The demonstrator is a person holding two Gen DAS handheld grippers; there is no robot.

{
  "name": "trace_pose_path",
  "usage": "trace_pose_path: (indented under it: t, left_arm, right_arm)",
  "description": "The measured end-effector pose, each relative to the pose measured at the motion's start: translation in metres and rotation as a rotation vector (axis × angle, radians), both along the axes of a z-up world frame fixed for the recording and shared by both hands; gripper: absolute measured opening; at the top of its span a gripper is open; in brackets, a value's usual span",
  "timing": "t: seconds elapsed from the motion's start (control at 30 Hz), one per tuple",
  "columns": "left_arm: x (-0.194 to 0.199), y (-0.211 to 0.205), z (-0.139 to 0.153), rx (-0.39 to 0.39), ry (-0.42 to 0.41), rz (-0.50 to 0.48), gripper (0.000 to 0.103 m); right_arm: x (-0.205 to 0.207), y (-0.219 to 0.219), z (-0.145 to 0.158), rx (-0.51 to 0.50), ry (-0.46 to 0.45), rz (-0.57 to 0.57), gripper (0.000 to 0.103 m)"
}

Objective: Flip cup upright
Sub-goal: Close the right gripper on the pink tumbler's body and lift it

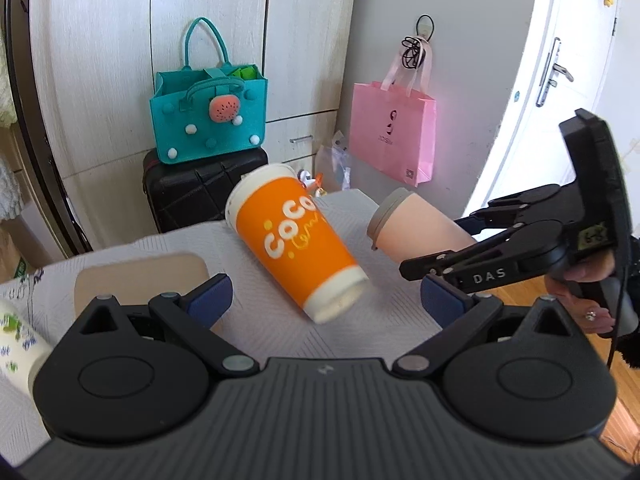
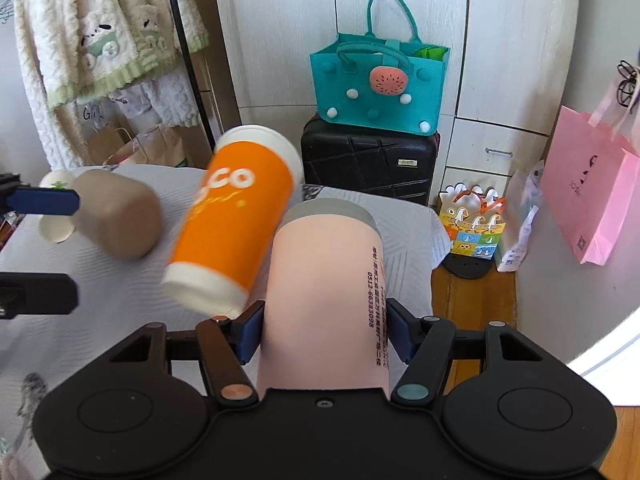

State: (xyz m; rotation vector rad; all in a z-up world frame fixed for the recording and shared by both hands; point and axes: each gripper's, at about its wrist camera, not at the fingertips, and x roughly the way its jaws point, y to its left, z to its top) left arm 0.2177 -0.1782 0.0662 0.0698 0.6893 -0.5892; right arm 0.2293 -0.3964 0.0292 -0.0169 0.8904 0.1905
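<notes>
An orange cup [image 1: 296, 240] with white lettering lies tilted on its side on the white table [image 1: 360, 336], blurred, rim toward the far left; it also shows in the right wrist view [image 2: 232, 216]. My left gripper [image 1: 326, 300] is open, its blue pads on either side of the orange cup's base, apart from it. My right gripper [image 2: 324, 334] is shut on a pale pink cup [image 2: 328, 280] with a grey rim, held lying on its side; this cup also shows in the left wrist view [image 1: 416, 232].
A beige cup [image 2: 116, 216] lies on its side at the table's left, seen as a beige shape [image 1: 140, 276] in the left wrist view. A white patterned cup [image 1: 16, 344] lies near the left edge. A black suitcase [image 1: 192, 192] with a teal bag [image 1: 208, 120] stands behind the table.
</notes>
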Motion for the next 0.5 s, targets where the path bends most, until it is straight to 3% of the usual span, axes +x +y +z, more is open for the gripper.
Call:
trace_pose_path:
  t: [0.17,0.3,0.5]
  left_arm:
    - [-0.026,0.015,0.000,-0.004,-0.044,0.017,0.102]
    - [-0.042,0.036,-0.004,-0.017,-0.023,0.026,0.102]
    - [-0.064,0.071,-0.013,0.006,-0.008,0.053,0.102]
  right_arm:
    - [-0.032,0.017,0.019,0.038,0.020,0.017,0.068]
    - [-0.049,0.040,0.031,0.061,0.055,0.059,0.068]
    - [-0.072,0.078,0.027,0.112,0.096,0.116,0.068]
